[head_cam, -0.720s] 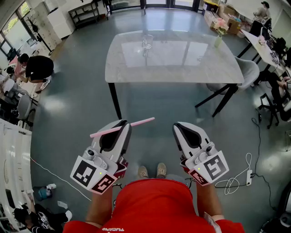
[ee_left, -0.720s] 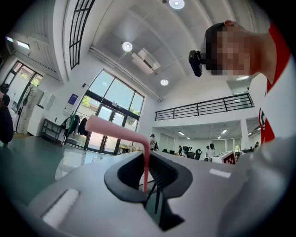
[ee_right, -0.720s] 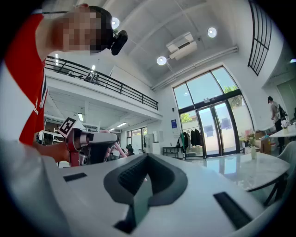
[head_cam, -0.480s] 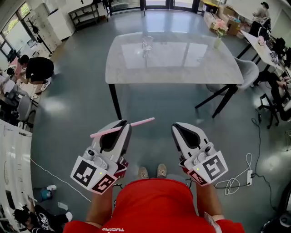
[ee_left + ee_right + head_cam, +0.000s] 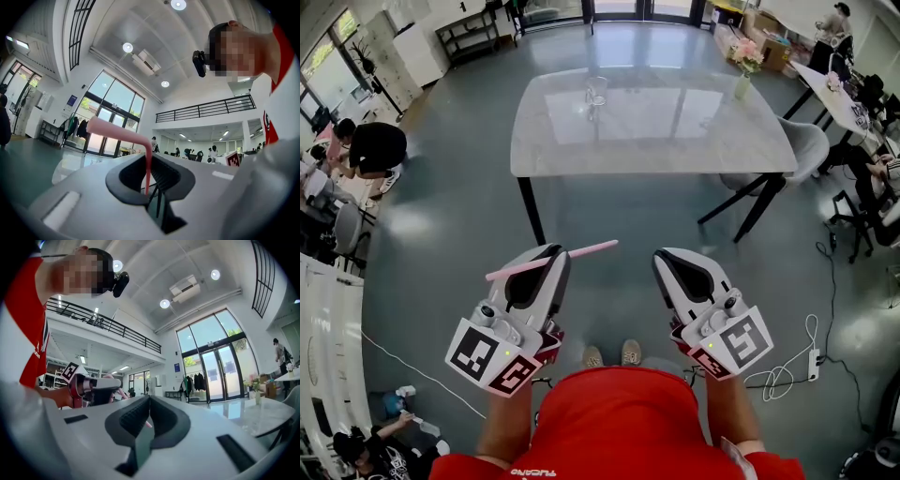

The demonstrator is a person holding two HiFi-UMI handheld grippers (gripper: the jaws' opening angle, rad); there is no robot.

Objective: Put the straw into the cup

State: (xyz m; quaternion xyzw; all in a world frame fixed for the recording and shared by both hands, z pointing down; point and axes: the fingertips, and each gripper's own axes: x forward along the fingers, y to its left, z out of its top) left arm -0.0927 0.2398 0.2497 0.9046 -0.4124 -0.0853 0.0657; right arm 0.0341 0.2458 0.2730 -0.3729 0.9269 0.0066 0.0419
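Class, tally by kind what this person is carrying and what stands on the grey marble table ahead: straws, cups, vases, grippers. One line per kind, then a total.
Pink bendy plastic straw: 1
Clear glass cup: 1
Small vase of pink flowers: 1
White two-jaw grippers: 2, the left gripper and the right gripper
Total: 5

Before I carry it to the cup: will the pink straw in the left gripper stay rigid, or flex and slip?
The straw looks thin and light, so it probably flexes if an end bumps the cup. The left gripper pinches it crosswise with both ends overhanging, so it may pivot or slide if nudged.
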